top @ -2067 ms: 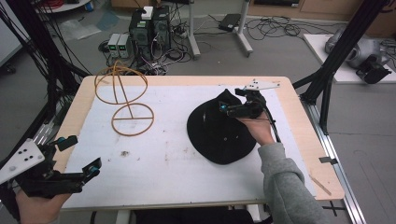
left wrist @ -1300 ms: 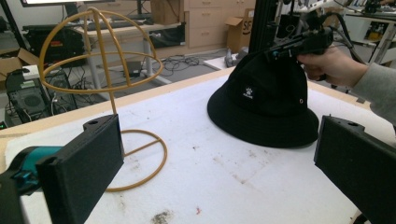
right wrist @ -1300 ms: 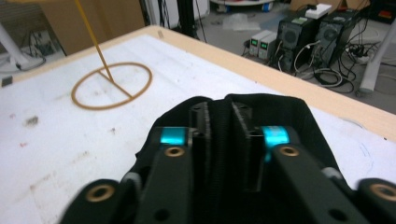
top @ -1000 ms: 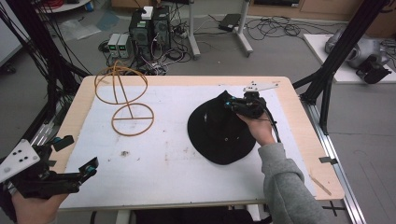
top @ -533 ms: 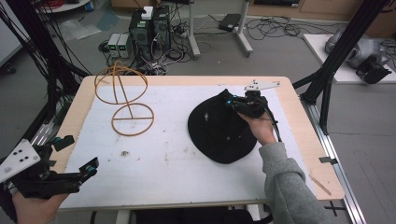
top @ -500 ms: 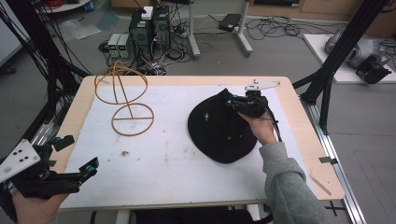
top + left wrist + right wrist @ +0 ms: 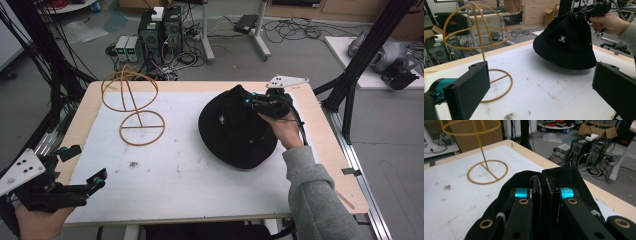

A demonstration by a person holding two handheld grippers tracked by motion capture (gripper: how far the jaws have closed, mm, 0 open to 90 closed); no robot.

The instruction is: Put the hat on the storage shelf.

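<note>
- Now your hat (image 7: pixel 235 131) hangs from your right gripper (image 7: pixel 254 102), pinched at its top edge on the right half of the table (image 7: pixel 200 200); in the left gripper view the hat (image 7: pixel 569 47) hangs tilted, with most of its brim clear of the white mat (image 7: pixel 544 100) and a shadow beneath it.
- Its crown carries a small white logo (image 7: pixel 562 38), facing your left gripper's camera.
- Your right gripper's jaws are pressed together on a fold of the black cloth; in the right gripper view the hat (image 7: pixel 524 180) bunches up around both jaws of that right gripper (image 7: pixel 543 185).
- Your right hand (image 7: pixel 284 131) wraps the gripper body, its grey sleeve (image 7: pixel 312 195) running down to the table's near edge.
- Your wire stand (image 7: pixel 131 102) sits on the far left part of the table, well apart from the hat: a domed cage on a thin post over a flat ring base.
- Your left gripper (image 7: pixel 82 167) hovers at the near left corner, jaws spread wide with nothing between them; in its own view the left gripper (image 7: pixel 541 82) frames bare mat, with the stand (image 7: pixel 477 47) to the left and the hat beyond.
- Behind the table, computer towers (image 7: pixel 161 27) and loose cables lie on the floor.
</note>
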